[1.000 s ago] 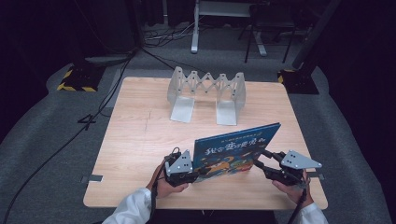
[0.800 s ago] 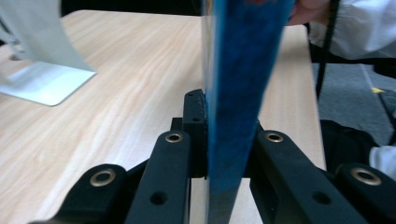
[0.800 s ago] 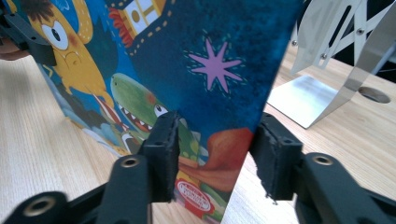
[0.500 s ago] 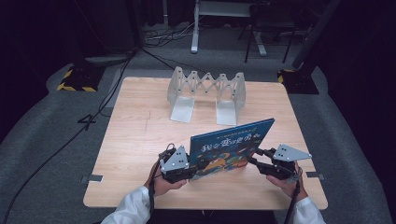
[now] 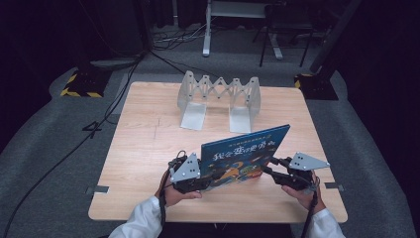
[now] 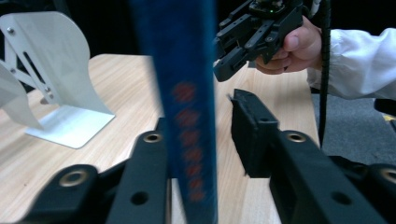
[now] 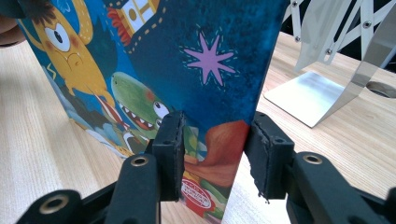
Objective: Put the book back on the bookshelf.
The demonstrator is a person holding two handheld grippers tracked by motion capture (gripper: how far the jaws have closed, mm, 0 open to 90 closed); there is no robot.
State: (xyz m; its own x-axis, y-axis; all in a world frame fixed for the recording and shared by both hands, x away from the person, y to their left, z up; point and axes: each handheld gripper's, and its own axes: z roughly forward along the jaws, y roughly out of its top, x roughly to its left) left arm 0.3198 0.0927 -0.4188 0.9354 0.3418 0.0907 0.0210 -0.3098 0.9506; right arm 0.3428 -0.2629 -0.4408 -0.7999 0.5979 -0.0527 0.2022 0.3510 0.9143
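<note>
Change in the book: the blue hardcover picture book (image 5: 243, 157) stood on its lower edge at the near middle of the light wooden table (image 5: 143, 148); against the earlier high views it had shifted a little toward the person's left and stood more upright.
Change in the left gripper: the left gripper (image 6: 201, 140) had just been opening its jaws; the book's spine sat between them, touching the left-hand jaw, with a clear gap to the other pad.
Change in the right gripper: the right gripper (image 7: 215, 144) had narrowed its jaws around the book's far edge, yet a sliver of daylight remained on one side, so it bracketed rather than clamped.
Meaning for the work: the book seemed set down and balanced, likely ready to be moved toward the white metal expanding book rack (image 5: 220, 99) at the far side of the table.
Pose: both hands rested low at the near table edge, forearms in white sleeves, jaws pointing inward at the book's two ends, roughly level.
</note>
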